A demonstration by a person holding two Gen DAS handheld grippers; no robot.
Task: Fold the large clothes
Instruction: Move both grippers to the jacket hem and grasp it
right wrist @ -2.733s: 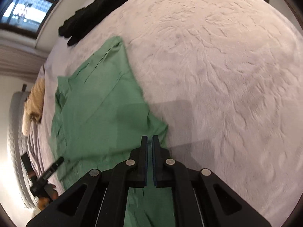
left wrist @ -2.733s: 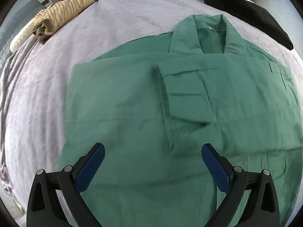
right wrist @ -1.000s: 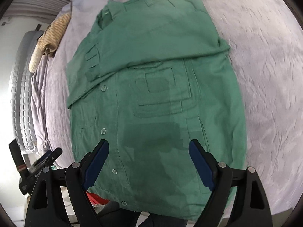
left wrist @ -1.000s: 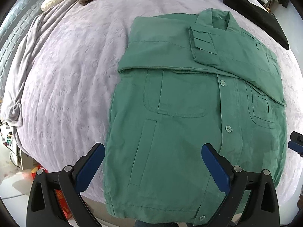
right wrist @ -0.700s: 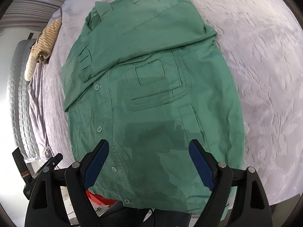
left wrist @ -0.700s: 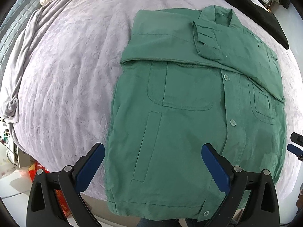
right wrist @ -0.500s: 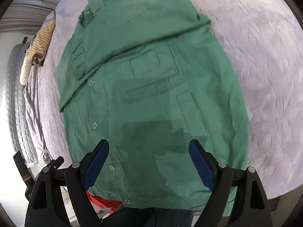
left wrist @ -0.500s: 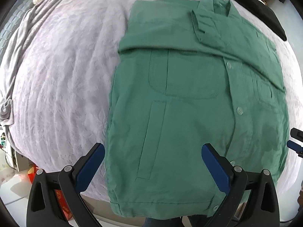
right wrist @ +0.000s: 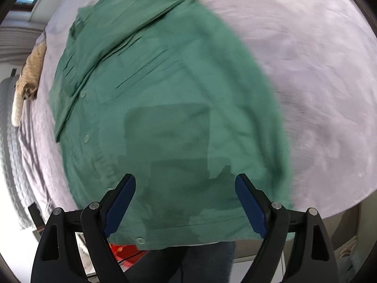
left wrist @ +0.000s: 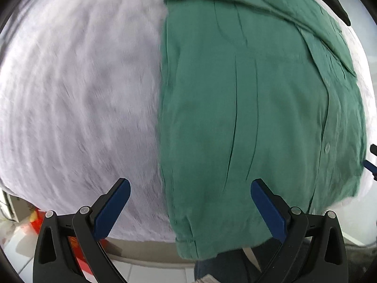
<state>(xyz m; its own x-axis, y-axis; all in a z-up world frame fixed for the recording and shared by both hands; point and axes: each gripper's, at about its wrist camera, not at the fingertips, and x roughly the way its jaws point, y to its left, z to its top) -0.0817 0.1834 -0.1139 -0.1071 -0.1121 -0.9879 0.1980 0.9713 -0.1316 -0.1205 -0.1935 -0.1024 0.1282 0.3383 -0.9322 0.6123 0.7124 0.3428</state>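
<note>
Our left tool [left wrist: 189,202] hangs wide open and empty, straddling the left edge of the green jacket [left wrist: 259,108] near its hem, bed [left wrist: 77,89] under its left finger. Our right tool [right wrist: 185,199], equally wide and empty, hovers over the hem's right part. The cloth looks soft, light and limp, so we judge pinching both hem corners best.
</note>
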